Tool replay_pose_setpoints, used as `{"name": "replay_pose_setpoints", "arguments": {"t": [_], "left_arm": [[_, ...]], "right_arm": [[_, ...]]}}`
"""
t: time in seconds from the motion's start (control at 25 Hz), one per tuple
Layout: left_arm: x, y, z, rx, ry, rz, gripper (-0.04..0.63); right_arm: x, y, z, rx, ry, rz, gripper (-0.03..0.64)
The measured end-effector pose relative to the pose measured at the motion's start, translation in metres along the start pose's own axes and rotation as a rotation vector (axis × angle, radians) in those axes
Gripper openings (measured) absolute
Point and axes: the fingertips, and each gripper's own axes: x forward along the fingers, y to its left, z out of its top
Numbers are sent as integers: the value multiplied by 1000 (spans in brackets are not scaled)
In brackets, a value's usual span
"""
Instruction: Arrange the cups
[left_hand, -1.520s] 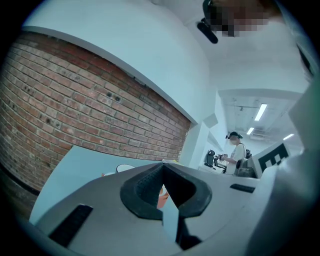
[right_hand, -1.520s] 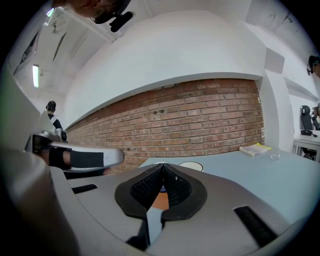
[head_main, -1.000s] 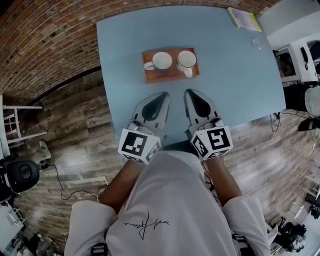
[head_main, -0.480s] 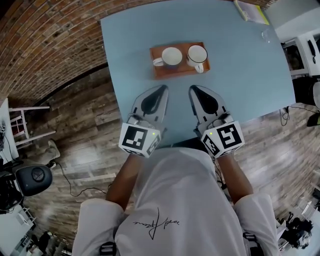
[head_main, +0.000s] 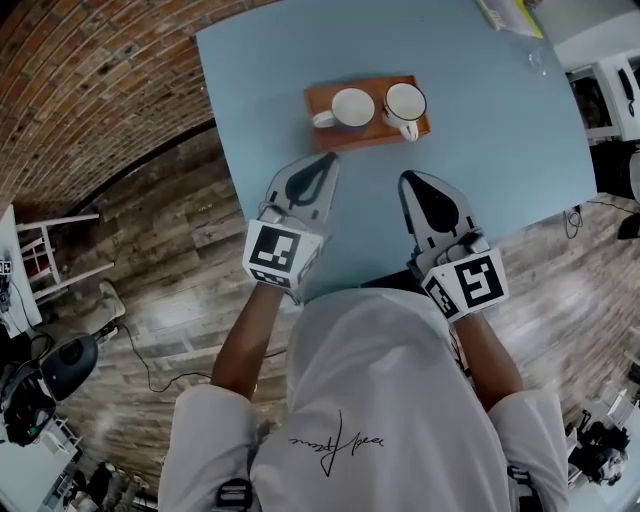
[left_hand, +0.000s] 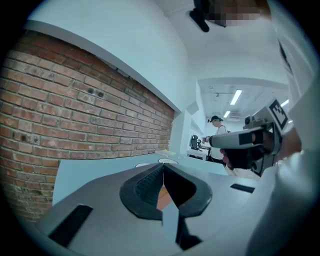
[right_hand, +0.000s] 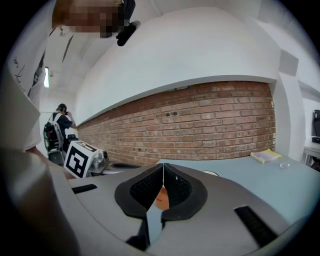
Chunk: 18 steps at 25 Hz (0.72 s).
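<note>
Over the last second the left gripper (head_main: 325, 160) has slid forward and down across the pale blue surface (head_main: 500, 120), so its tip now sits just short of the tray's near edge, while the right gripper (head_main: 408, 178) has hardly moved and hangs back, further from the tray. Both pairs of fingers (left_hand: 146, 184) are pressed together with nothing between them; the right fingers (right_hand: 145, 189) show only a sliver of orange from the tray beyond their tips. This looks like an approach before any grasp: the left side seems to be lining up on the nearer cup, and its fingers would have to spread before they could take a rim or handle, so the arranging itself appears not yet begun. The wooden tray (head_main: 377, 138) lies straight ahead of the left fingers and ahead and to the left of the right ones. On it stand two white cups, upright, mouths up and seemingly empty, side by side with a small gap. The left cup (head_main: 352, 107) is just beyond the left fingertips, its handle turned toward the tray's left end; the right cup (head_main: 405, 101), dark-rimmed, is well ahead of the right fingers, its handle pointing back toward them
</note>
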Motion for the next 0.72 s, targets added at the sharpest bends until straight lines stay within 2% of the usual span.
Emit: {"name": "replay_pose_setpoints", "arguments": {"t": [0.44, 0.72], "left_arm": [[14, 24, -15, 49, 34, -110, 9], [23, 50, -24, 35, 36, -82, 11]], "right_arm": [[9, -10, -8, 22, 39, -4, 21], [15, -18, -11, -4, 49, -19, 21]]}}
